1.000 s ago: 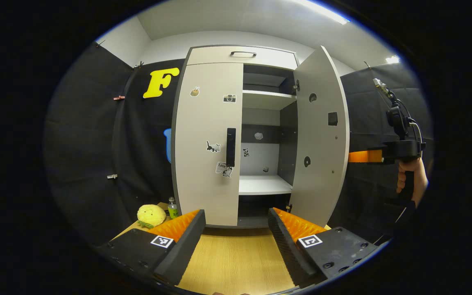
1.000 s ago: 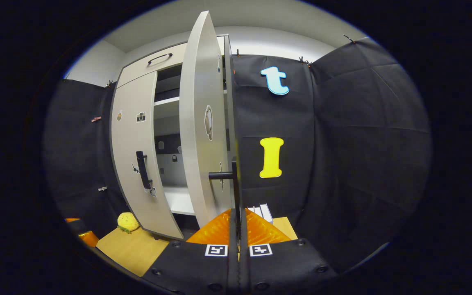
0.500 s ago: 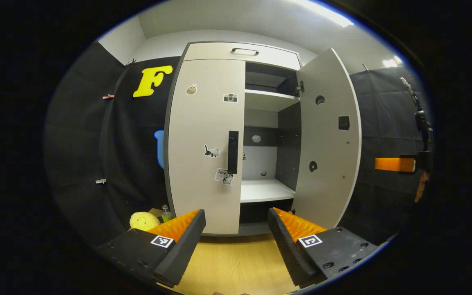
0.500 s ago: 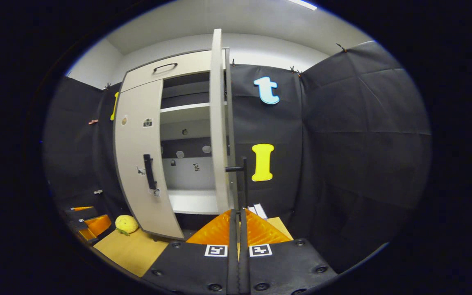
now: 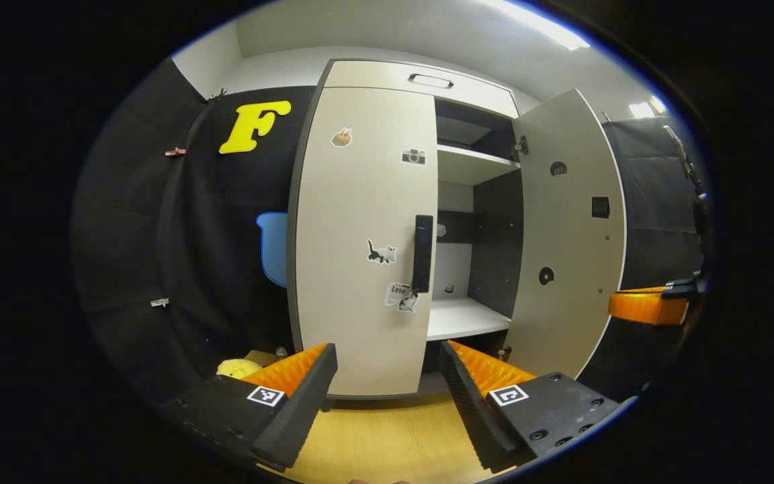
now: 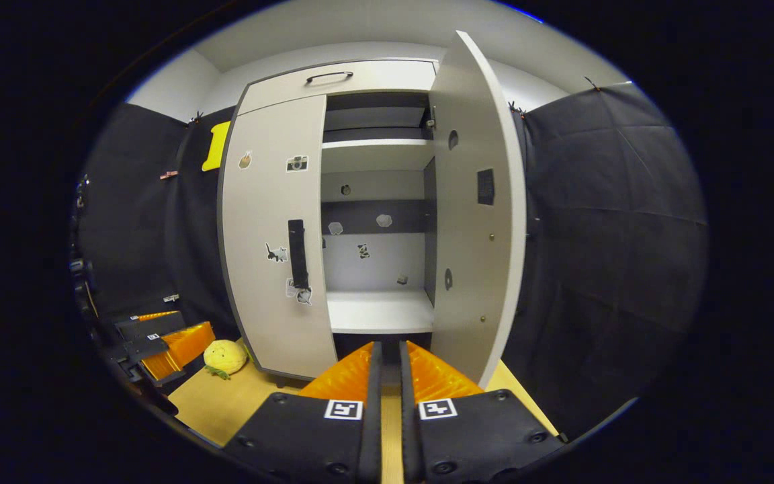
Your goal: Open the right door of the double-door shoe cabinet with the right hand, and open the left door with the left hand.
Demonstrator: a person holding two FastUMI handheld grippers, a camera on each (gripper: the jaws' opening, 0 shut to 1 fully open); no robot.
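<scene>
A: Changes since the earlier frame?
B: Right gripper [image 6: 387, 376] has released the right door [image 6: 474, 202], which stands swung open; fingers nearly closed, holding nothing. Left gripper [image 5: 387, 376] has moved closer to the left door [image 5: 360, 235].

A: Left gripper state?
B: Fingers wide apart, empty, facing the shut door's handle [image 5: 422, 253]. Plush toy [image 6: 224, 356] on the counter [image 6: 226, 403], beside the cabinet.

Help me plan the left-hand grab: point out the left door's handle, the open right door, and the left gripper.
left door's handle [image 5: 422, 253], left gripper view, middle of the black bar.
right door [image 6: 478, 228], right gripper view, its inner face.
left gripper [image 5: 387, 373], left gripper view, midway between its open fingertips.
</scene>
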